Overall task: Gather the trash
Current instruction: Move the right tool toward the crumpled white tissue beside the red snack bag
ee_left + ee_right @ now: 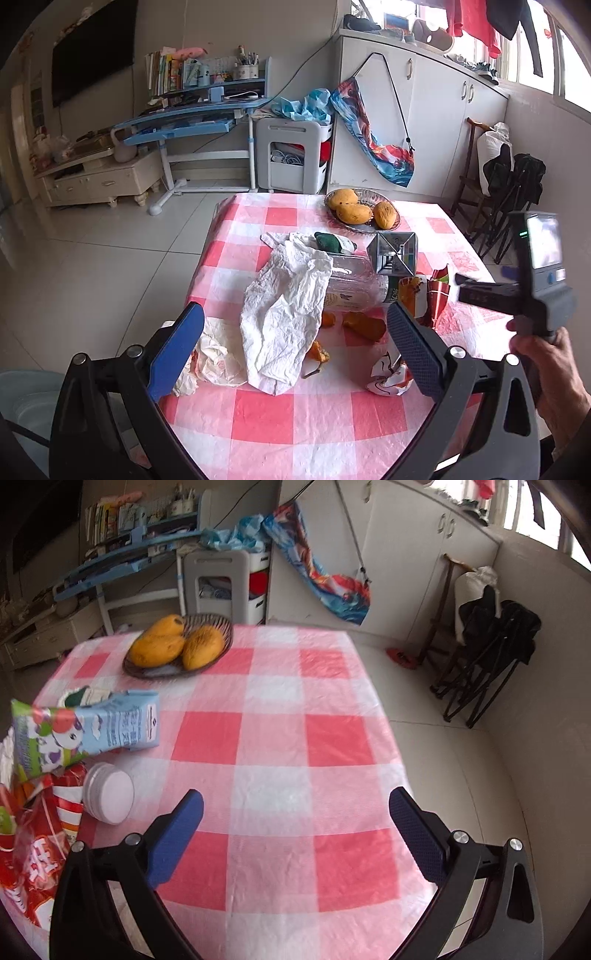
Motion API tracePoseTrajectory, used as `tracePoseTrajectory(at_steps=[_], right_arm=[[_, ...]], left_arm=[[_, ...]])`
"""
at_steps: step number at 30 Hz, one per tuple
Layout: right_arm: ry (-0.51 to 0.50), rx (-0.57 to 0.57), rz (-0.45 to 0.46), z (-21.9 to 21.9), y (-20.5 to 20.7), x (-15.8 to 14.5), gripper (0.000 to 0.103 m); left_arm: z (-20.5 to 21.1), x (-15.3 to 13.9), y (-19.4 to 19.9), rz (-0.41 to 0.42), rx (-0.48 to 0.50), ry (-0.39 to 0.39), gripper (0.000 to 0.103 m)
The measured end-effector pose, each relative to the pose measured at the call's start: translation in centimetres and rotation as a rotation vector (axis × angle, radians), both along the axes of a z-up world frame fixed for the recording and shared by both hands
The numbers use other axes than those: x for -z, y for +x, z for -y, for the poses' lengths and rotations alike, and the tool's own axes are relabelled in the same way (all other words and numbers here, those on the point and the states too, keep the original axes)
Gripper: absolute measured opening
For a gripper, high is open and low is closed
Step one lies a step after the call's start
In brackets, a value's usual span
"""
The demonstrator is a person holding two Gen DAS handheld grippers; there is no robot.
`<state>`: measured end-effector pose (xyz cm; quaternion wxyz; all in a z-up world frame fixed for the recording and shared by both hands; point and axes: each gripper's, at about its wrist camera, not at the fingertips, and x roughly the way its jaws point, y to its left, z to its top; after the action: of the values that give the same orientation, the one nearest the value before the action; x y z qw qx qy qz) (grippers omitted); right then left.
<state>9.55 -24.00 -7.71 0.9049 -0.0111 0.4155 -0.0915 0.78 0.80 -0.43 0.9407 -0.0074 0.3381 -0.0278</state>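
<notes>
Trash lies on the table with the pink checked cloth (280, 410). In the left wrist view a crumpled white plastic bag (284, 314) drapes over a clear plastic bottle (354, 284). Beside them lie crumpled tissue (214, 354), orange peel pieces (364, 325), a crushed wrapper (389, 376), a red snack bag (437, 291), a carton end (393, 253) and a green-and-white pack (334, 242). My left gripper (295, 343) is open above the white bag. My right gripper (295, 830) is open over bare cloth; the milk carton (92, 731), bottle cap (109, 794) and red bag (33, 849) lie left of it.
A glass dish with three mangoes (364, 212) stands at the table's far edge. A pale basin (26, 402) sits low at the left. Folded black chairs (484, 661) stand right of the table, with cabinets (424, 122) and a blue desk (192, 118) behind. A hand (546, 369) holds the right gripper's handle.
</notes>
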Motion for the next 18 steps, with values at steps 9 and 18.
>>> tracePoseTrajectory(at_steps=[9, 18], right_arm=[[0.185, -0.103, 0.265, -2.5, -9.8, -5.8, 0.097], [0.163, -0.166, 0.160, -6.5, -8.1, -4.2, 0.097]], left_arm=[[0.6, -0.2, -0.6, 0.022, -0.003, 0.027, 0.096], [-0.2, 0.9, -0.2, 0.023, -0.053, 0.086, 0.096]])
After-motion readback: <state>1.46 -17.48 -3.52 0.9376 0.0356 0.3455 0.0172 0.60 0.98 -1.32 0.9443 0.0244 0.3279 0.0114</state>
